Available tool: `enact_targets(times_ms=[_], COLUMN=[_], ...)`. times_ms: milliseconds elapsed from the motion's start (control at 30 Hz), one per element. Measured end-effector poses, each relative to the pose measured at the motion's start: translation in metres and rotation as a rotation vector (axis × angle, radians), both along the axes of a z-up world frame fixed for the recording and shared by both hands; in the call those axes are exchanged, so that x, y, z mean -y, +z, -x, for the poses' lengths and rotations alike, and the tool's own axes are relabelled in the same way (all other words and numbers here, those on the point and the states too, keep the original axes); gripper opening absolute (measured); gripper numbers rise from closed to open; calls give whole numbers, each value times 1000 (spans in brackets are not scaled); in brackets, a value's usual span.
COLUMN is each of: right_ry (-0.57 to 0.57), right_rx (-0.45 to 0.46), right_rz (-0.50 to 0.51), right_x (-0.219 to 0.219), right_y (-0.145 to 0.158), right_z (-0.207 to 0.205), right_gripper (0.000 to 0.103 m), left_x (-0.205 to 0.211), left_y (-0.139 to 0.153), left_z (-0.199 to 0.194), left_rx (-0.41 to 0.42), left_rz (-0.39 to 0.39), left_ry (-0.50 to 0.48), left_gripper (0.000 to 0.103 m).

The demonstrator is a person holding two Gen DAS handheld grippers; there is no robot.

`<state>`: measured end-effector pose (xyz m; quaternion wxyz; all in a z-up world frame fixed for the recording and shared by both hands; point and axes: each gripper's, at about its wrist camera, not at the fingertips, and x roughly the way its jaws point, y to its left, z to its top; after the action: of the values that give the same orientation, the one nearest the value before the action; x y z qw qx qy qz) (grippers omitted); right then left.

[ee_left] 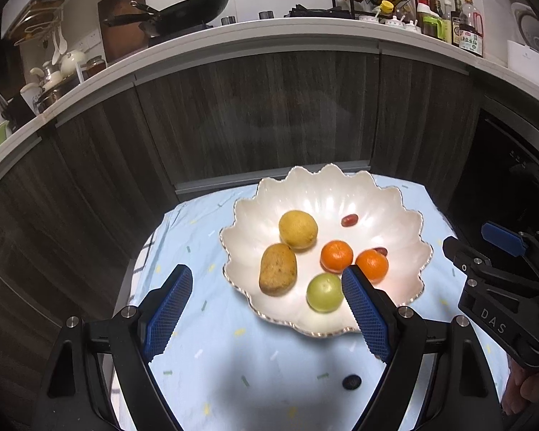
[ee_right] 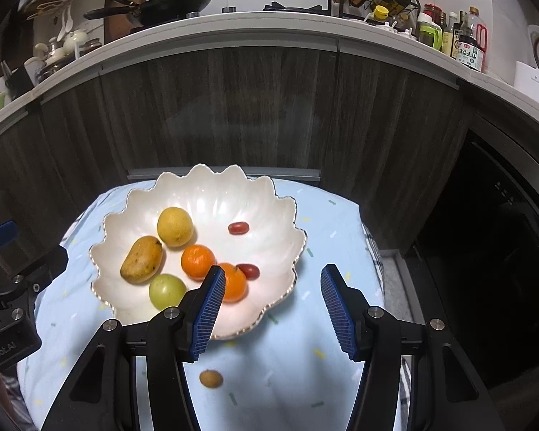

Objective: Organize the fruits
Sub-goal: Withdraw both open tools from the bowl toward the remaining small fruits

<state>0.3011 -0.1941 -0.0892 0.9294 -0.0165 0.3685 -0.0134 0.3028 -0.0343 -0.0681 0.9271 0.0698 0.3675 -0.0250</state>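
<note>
Sitting mid-tablecloth [ee_right: 327, 222], scalloped white bowl [ee_right: 197, 194] cradling fruit; lying near front edge, small brown fruit [ee_right: 211, 379]; hovering wide, empty: left gripper [ee_left: 266, 309], right gripper [ee_right: 269, 309].

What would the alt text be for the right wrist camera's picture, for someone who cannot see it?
A white scalloped bowl on a pale blue cloth holds a mango, a lemon, a green fruit, two mandarins and two small red fruits. The right gripper, jaws open and empty, hangs before it; a small brown fruit lies outside the bowl.
</note>
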Motion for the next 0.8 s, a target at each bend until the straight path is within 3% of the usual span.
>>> enact_targets(times_ms=[800], right_ry=[208], right_rx=[-44], right_rz=[-14], right_x=[5], right_y=[-35], right_z=[36], right_gripper=[56], left_x=[20], left_y=[-38], left_z=[57], left_rx=[-70], left_rz=[-2], left_ry=[1], left_gripper=[85])
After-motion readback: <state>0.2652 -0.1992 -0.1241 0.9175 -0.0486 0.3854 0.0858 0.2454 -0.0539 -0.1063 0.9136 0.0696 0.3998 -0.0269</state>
